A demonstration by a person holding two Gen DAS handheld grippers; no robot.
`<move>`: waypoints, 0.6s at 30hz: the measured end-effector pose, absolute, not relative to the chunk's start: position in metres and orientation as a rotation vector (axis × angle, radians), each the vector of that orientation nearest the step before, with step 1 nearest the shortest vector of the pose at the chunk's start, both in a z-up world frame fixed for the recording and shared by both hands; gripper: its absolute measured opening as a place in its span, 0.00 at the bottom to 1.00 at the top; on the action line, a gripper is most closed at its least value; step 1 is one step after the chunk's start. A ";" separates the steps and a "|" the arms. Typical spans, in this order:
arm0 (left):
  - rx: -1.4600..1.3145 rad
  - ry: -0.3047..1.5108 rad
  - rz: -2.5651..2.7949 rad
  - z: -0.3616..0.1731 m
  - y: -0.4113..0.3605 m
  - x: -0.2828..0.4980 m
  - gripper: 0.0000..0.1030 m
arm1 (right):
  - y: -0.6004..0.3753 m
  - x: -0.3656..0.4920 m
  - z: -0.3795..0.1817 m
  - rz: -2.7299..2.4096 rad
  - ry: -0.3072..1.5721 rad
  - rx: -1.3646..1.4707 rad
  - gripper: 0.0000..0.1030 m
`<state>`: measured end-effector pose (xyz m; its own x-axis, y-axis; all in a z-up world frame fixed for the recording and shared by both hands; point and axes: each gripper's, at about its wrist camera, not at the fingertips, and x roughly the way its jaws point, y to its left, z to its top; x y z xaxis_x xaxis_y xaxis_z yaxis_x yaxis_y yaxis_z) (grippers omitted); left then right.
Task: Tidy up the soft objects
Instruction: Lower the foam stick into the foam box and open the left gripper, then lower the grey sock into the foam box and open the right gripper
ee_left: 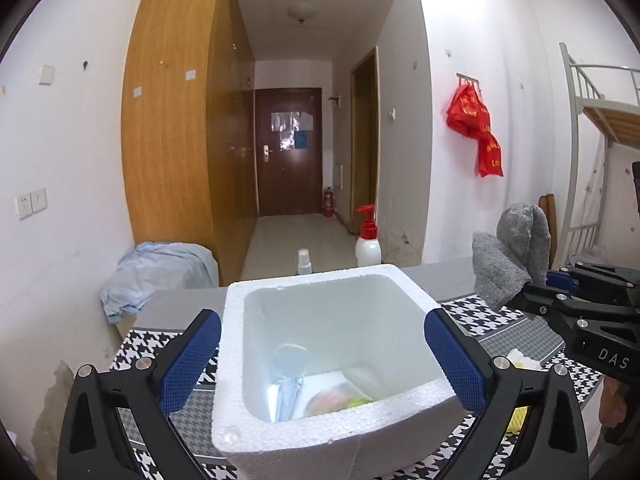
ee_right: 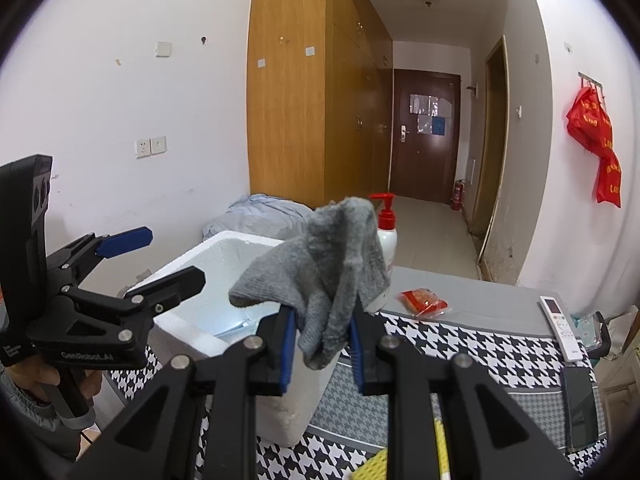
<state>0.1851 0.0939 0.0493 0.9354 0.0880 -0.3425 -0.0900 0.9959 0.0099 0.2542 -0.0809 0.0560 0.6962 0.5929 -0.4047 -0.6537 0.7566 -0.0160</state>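
A white foam box (ee_left: pixel 332 360) stands on the houndstooth table cover (ee_left: pixel 144 344), with clear plastic and soft items at its bottom. My left gripper (ee_left: pixel 322 364) is open, its blue pads on either side of the box. It also shows in the right wrist view (ee_right: pixel 160 256). My right gripper (ee_right: pixel 322 344) is shut on a grey knitted cloth (ee_right: pixel 320 268) and holds it above the box's right edge (ee_right: pixel 224 248). The cloth (ee_left: pixel 512 256) and right gripper (ee_left: pixel 536 284) show at the right of the left wrist view.
A red-pump lotion bottle (ee_left: pixel 368 240) and a small spray bottle (ee_left: pixel 305 262) stand behind the box. A red packet (ee_right: pixel 424 300), a remote (ee_right: pixel 560 328) and a phone (ee_right: pixel 580 408) lie on the table's right. Something yellow (ee_right: pixel 376 464) lies near the front edge.
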 end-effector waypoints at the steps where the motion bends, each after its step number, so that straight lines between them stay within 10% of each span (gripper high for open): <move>1: -0.005 0.348 0.096 0.050 0.095 0.184 0.99 | -0.080 0.254 0.056 0.698 0.393 -0.163 0.26; 18: -0.005 0.324 0.158 0.053 0.113 0.165 0.99 | -0.068 0.256 0.054 0.741 0.385 -0.166 0.26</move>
<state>0.1648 0.1128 0.0528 0.9359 0.1535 -0.3172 -0.1550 0.9877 0.0208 0.2561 -0.0676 0.0540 0.6715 0.6249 -0.3982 -0.6849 0.7285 -0.0119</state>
